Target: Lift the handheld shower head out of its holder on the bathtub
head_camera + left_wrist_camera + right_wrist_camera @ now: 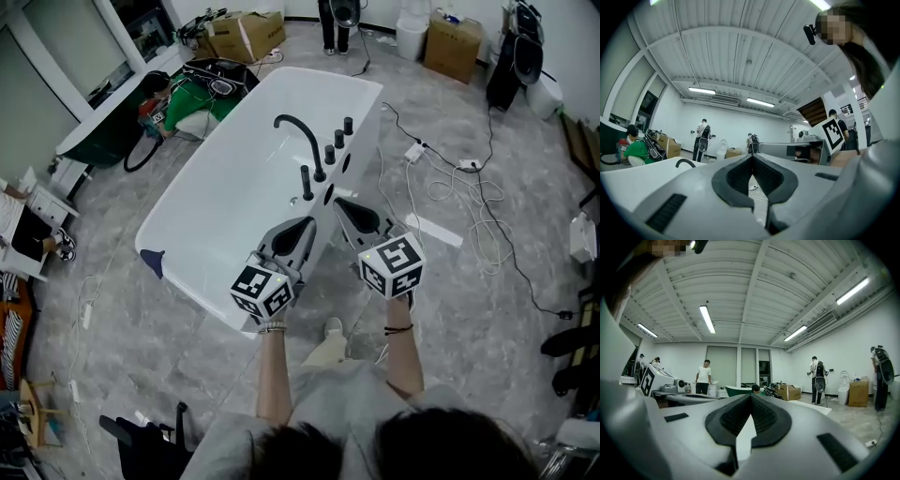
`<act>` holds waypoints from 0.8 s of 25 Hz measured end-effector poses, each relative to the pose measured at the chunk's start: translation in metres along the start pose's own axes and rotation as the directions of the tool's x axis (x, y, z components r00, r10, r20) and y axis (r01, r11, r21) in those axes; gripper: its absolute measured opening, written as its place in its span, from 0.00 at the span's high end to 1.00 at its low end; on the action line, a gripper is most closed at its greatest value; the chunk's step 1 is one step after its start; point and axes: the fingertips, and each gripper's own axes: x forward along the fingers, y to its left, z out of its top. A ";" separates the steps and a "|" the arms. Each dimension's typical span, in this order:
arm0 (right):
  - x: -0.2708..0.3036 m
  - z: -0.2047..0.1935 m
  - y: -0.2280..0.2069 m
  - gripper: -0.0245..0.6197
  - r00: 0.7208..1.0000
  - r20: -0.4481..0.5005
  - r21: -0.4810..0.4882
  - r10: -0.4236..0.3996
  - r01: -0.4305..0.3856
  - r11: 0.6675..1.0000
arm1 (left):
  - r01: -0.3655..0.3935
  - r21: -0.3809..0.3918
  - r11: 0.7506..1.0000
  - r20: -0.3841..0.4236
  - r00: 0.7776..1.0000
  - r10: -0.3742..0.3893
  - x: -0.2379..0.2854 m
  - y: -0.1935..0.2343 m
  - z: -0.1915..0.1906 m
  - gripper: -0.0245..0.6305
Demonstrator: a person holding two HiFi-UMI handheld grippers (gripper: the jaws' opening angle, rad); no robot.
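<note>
The white bathtub (202,211) lies slantwise in the head view. On its right rim stand a black arched spout (302,139), a row of black knobs (338,139) and the slim black handheld shower head (307,181), upright in its holder. My left gripper (311,223) is shut and empty, with its tips just short of the shower head, by the tub's near side. Beside it, my right gripper (338,202) is also shut and empty, to the right of the rim. In the left gripper view the jaws (752,157) meet at the tips, and the spout (685,162) shows far left. The right gripper (750,397) looks across the room.
Cables and a power strip (414,150) trail over the floor right of the tub. Cardboard boxes (246,36) stand at the back. A person in green (192,98) crouches by the tub's far left. My shoe (333,328) is near the tub's base.
</note>
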 end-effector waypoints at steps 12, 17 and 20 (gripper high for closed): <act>0.070 -0.011 -0.050 0.96 0.999 -0.033 -0.009 -0.015 0.014 1.000 | 0.013 -0.023 1.000 0.009 1.000 -0.012 0.051 0.074 0.000 0.96; 0.091 -0.023 -0.060 0.96 0.999 -0.050 0.001 -0.006 0.006 1.000 | 0.005 -0.037 0.999 -0.014 1.000 -0.006 0.059 0.093 -0.012 0.96; 0.104 -0.027 -0.062 0.96 0.998 -0.061 0.007 0.012 -0.011 1.000 | -0.020 -0.056 0.998 -0.021 1.000 0.019 0.059 0.106 -0.017 0.96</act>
